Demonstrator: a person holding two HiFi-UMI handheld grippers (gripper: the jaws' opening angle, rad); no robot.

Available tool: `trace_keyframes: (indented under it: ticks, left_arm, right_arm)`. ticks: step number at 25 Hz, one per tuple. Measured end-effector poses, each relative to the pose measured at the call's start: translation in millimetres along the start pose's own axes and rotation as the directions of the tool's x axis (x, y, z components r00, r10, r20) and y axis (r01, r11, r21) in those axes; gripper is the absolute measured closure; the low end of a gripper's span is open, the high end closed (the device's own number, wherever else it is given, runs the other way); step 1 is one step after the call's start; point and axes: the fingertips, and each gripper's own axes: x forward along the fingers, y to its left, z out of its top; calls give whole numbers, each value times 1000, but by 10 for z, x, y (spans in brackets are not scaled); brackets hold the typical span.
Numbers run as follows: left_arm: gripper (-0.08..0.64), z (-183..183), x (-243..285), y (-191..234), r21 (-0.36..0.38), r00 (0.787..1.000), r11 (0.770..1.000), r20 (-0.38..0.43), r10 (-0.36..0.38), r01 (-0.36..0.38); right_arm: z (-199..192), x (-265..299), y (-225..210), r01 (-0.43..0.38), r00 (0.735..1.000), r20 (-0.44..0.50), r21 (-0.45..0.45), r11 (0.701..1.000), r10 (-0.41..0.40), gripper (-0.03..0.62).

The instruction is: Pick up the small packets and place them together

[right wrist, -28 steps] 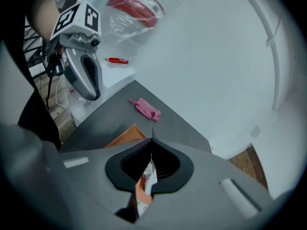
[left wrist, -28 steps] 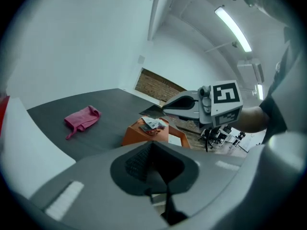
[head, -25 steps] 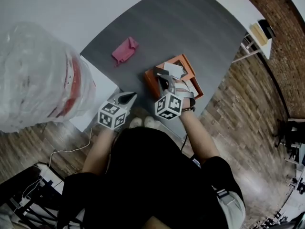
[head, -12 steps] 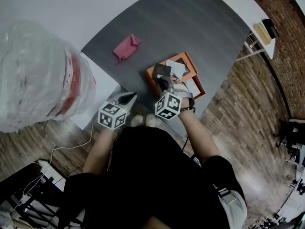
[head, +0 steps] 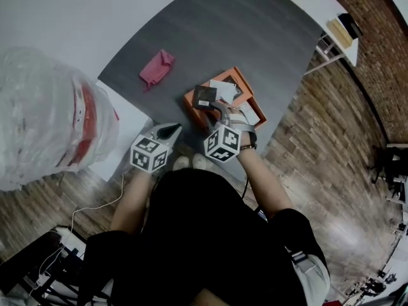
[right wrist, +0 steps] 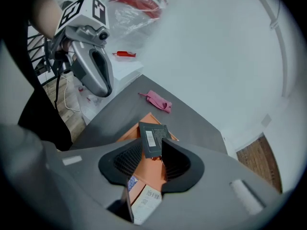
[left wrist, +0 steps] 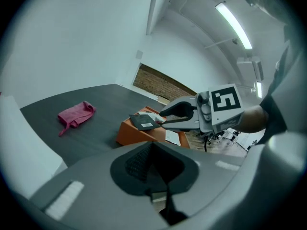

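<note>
A dark packet (head: 204, 96) rests on the left corner of the orange tray (head: 190, 104). My right gripper (head: 218, 112) is just behind it. In the right gripper view the packet (right wrist: 151, 137) stands between the parted fingers of that gripper (right wrist: 152, 159). The jaws have just been opening, and the pads do not press on the packet. Pale packets (head: 224, 89) lie inside the tray. My left gripper (head: 176, 129) hangs off the table's near edge, shut and with nothing in it. From the left gripper view I see the right gripper (left wrist: 163, 118) at the packet (left wrist: 143, 122).
A pink cloth (head: 156, 67) lies on the grey table (head: 255, 30), left of the tray. A big clear plastic bag (head: 51, 126) sits on a white block (head: 127, 123) at the left. Brick-pattern floor runs past the table's right edge.
The right jaws have opened and let go of the dark packet, which now lies on the tray's corner. The right gripper has sunk slightly; the left has kept still.
</note>
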Motion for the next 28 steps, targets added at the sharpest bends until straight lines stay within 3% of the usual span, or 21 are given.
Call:
trace_keyframes:
  ticks: [7,9,11,13,16,20,22,28]
  left_arm:
    - [560,202,309,-210,89,995,991,-31,-94,97]
    - [560,255,367,-284,115,993,986,-30,-117,120]
    - [560,334,396,-359,144,991,980,-5,-136,136]
    - [560,440,387,-417,177,987,974,41,-152,143]
    - [560,599,323,-466,217,977,965,121,-175,146]
    - [560,714,220,-607,220,949,960,223,-224,175]
    - [560,755,163,-662,227,935,954,250,-251,196]
    - [560,780,28,-896,266,912,935,274,-305,233]
  right_arm:
    - [-388,-304,-237,89,996,-24,175,981,-86,463]
    - [-518,-398,-281,116,993,-28,252,961,-112,468]
    - [-629,-527,-336,143,989,-19,358,923,-146,469]
    - [-714,-702,-393,176,980,0,478,861,-200,476]
    - [-794,-1029,-428,216,951,31,643,735,-307,487]
    - [-951,-1546,-322,249,892,33,797,550,-451,563]
    - [-1007,-1754,-233,260,860,23,841,475,-510,588]
    - [-1231,-2297,44,303,781,-19,886,352,-625,589]
